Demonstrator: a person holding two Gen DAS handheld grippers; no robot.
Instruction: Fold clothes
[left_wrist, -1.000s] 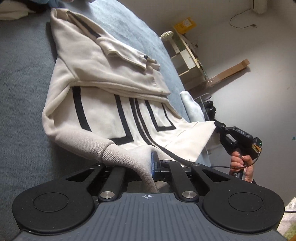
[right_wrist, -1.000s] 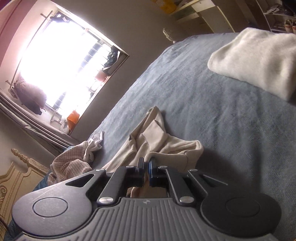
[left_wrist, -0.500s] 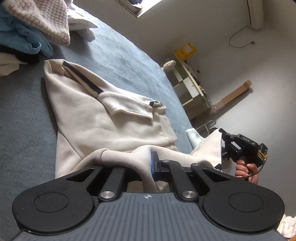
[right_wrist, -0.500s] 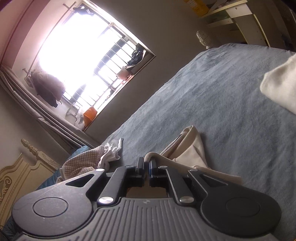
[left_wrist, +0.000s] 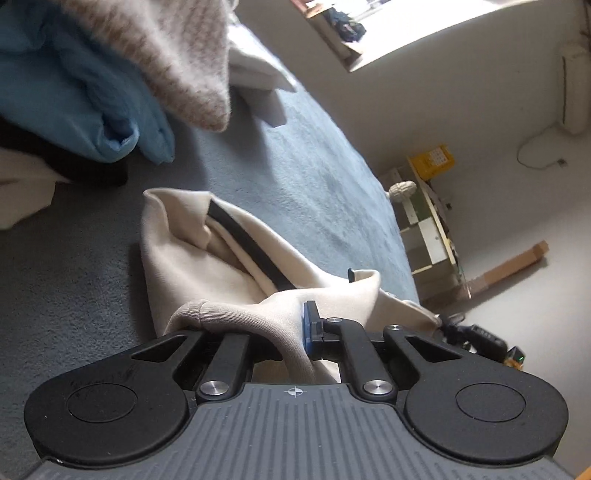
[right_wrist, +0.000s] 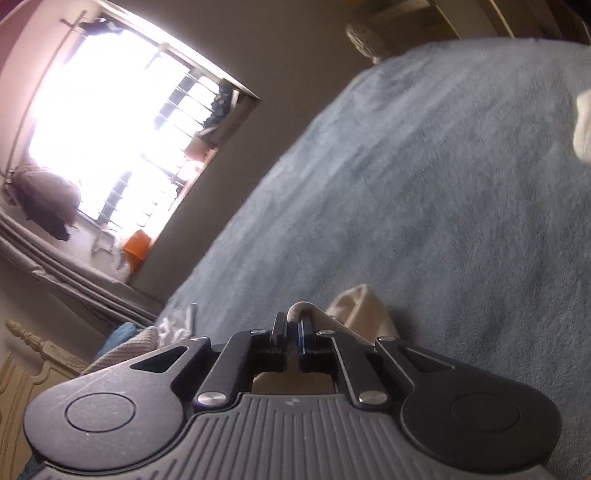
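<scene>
A cream jacket (left_wrist: 221, 266) with black stripes lies bunched on the grey-blue bed cover (left_wrist: 314, 177). My left gripper (left_wrist: 291, 328) pinches the jacket's ribbed edge; its jaws are starting to open, with the cloth still between the pads. In the right wrist view my right gripper (right_wrist: 291, 328) is shut on a thin fold of the same jacket (right_wrist: 364, 306), whose tip pokes up above the fingertips. The right gripper's body (left_wrist: 484, 338) shows at the left view's right edge.
A pile of clothes lies close ahead on the left: a blue garment (left_wrist: 92, 110) and a knitted beige one (left_wrist: 177, 55). A white folded piece (right_wrist: 583, 125) sits at the far right. A shelf (left_wrist: 428, 229) stands beyond the bed, a window (right_wrist: 110, 129) behind it.
Both grippers have swept forward over the bed, carrying the jacket's lower edge onto its upper part. The striped front is now covered, and the clothes pile has come much closer.
</scene>
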